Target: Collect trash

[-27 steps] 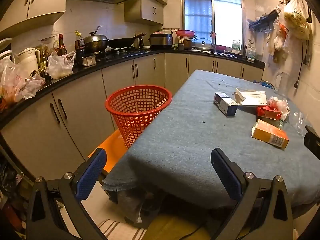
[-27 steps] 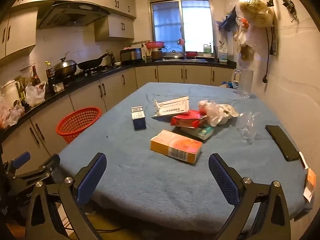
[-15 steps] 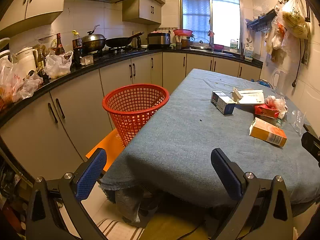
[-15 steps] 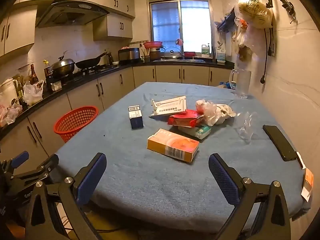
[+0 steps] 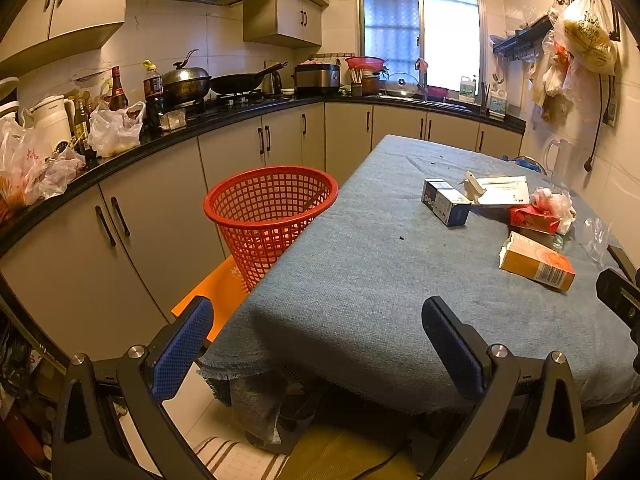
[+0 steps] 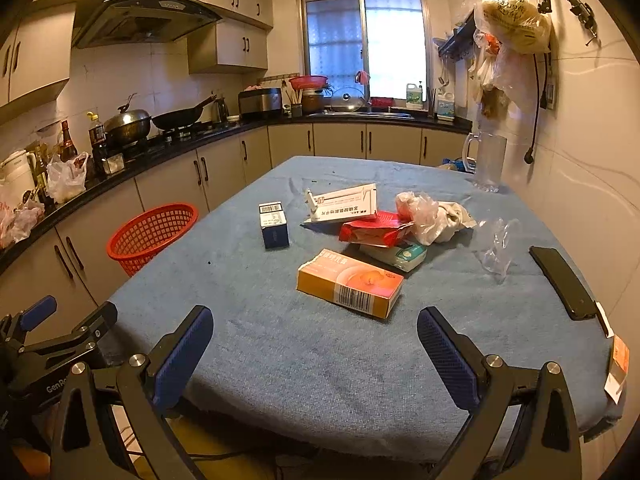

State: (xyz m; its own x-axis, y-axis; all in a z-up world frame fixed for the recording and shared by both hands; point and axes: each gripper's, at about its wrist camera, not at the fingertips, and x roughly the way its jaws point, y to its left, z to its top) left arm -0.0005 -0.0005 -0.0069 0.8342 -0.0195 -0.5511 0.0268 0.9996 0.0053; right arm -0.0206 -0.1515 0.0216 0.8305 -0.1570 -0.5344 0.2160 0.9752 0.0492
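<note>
Both grippers hang short of the near table edge, jaws spread wide, nothing between them. The right gripper (image 6: 312,344) has the better line: the orange carton (image 6: 349,283) lies just ahead of its jaws, a touch right of centre, flat on the blue tablecloth (image 6: 280,360). The carton's long axis runs slantwise across the jaw gap, near end at the right, far end at the left, so I'd say the wrist wants a twist before the pads can close across the narrow sides.

Beyond it, further ahead of the same jaws, sits the heap: red wrapper (image 6: 374,234), crumpled plastic bag (image 6: 424,216), white box (image 6: 344,204), and off to the left the small blue box (image 6: 274,226) standing alone.

The left gripper (image 5: 316,328) is further off; from its jaws all that trash lies ahead and to the right, while the red basket (image 5: 270,208) stands ahead-left, beside the table edge. That's surely the drop point.

Hard to read: a greenish packet under the red wrapper is mostly covered, and the clear film (image 6: 498,248) near the black phone (image 6: 562,282) barely shows.
</note>
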